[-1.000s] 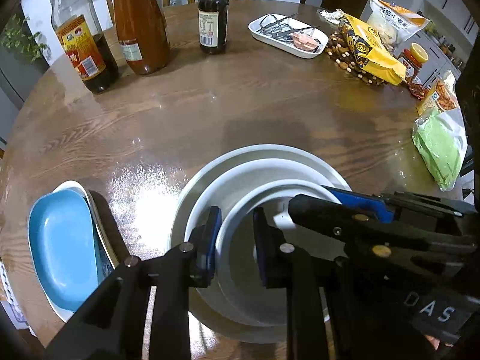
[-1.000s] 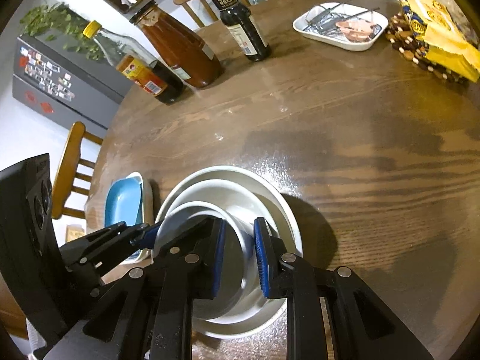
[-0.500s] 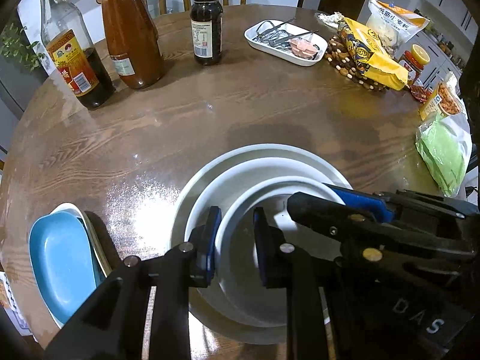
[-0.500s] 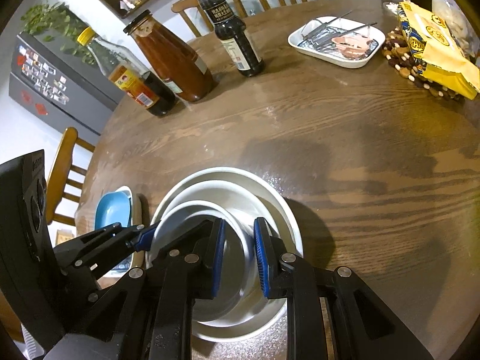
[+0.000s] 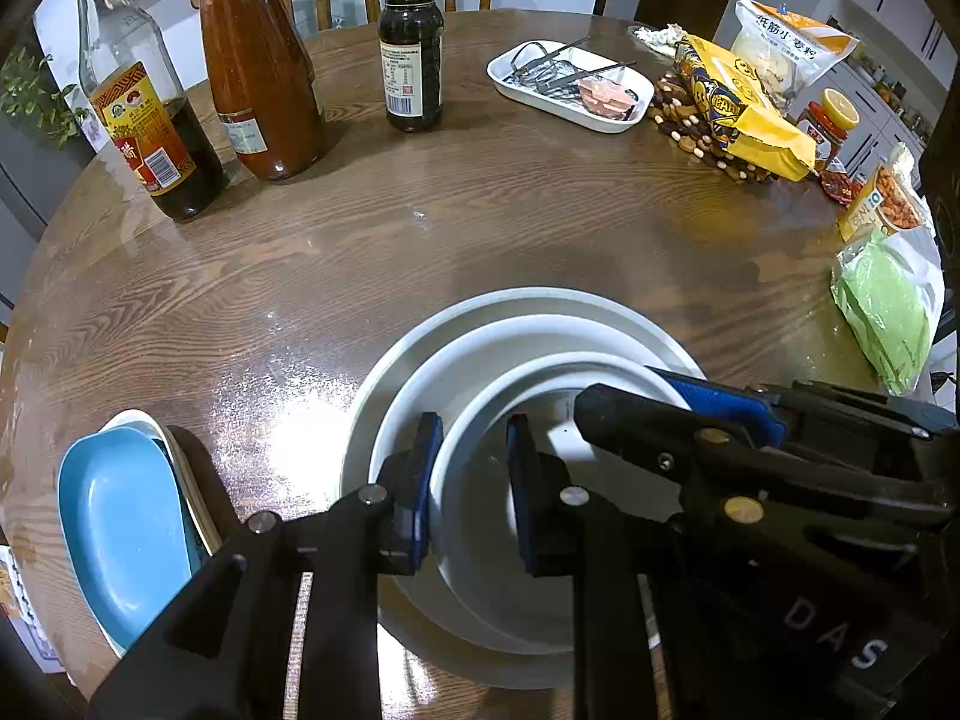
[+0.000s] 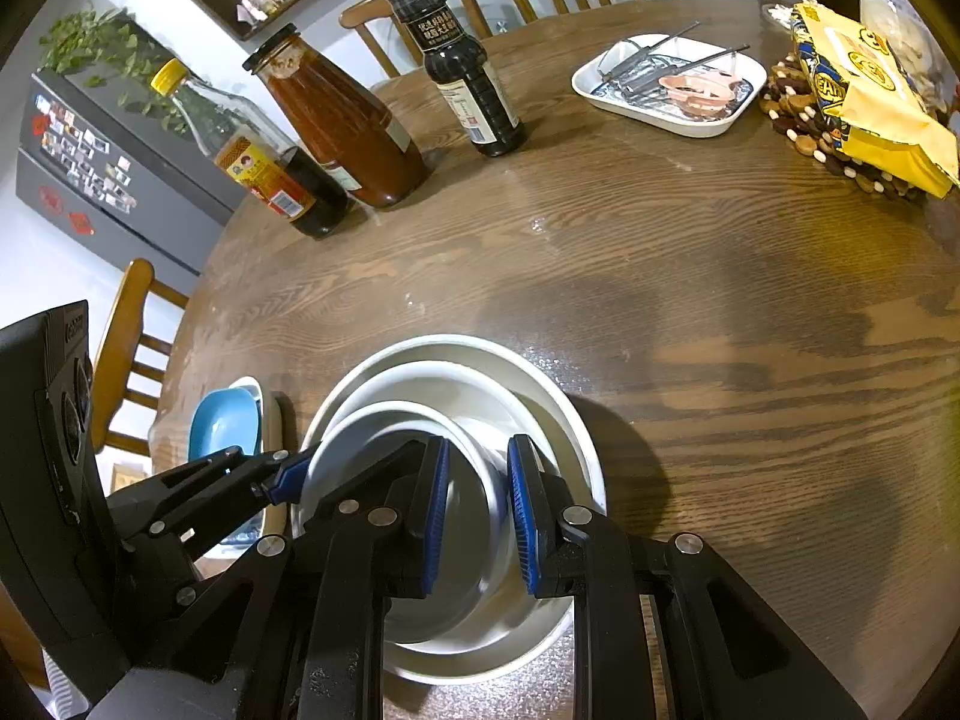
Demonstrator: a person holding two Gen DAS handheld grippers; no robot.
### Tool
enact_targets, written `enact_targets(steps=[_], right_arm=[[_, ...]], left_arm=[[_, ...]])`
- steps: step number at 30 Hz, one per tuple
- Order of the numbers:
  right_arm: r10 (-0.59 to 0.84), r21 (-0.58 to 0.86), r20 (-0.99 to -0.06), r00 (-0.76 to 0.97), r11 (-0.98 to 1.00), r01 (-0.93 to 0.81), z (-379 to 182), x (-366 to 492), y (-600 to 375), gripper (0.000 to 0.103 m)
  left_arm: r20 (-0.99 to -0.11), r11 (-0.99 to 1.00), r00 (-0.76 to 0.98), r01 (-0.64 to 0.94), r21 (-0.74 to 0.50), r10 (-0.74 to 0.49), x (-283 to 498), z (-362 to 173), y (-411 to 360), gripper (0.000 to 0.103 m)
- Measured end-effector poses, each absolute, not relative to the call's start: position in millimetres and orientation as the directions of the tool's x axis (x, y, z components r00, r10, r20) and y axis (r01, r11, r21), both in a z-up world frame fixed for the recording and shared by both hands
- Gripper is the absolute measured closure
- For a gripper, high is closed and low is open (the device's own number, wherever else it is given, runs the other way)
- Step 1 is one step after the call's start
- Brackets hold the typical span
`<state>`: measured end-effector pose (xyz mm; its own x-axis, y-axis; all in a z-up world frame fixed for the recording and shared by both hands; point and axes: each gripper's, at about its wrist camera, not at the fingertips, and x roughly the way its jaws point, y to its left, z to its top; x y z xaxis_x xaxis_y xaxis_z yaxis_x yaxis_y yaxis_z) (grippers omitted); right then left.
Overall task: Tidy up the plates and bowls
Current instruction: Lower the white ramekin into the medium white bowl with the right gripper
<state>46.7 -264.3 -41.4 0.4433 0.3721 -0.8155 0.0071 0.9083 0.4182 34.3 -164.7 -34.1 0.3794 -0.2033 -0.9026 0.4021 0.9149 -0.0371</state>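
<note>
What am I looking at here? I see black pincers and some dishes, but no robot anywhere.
There is no robot: a person holds a pair of hand-held tongs in each hand, and a small camera on each looks along its two fingers. One picture is from the left tongs, the other from the right tongs. Both appear clamped on opposite sides of the rim of the smallest bowl, which sits inside two larger white bowls on a round wooden table. Beside them lies a blue dish. Farther back are three bottles, a white tray and snack bags.
</note>
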Motion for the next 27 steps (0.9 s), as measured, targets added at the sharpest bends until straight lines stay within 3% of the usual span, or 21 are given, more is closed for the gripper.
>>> enact_targets(steps=[27], right_arm=[[0.368,0.413,-0.818,0.442,0.911,0.007,-41.2,45.7,-264.5,0.081]], left_arm=[[-0.903,0.914,0.380,0.405,-0.030,-0.198,33.8,-34.5,-166.1,0.082]])
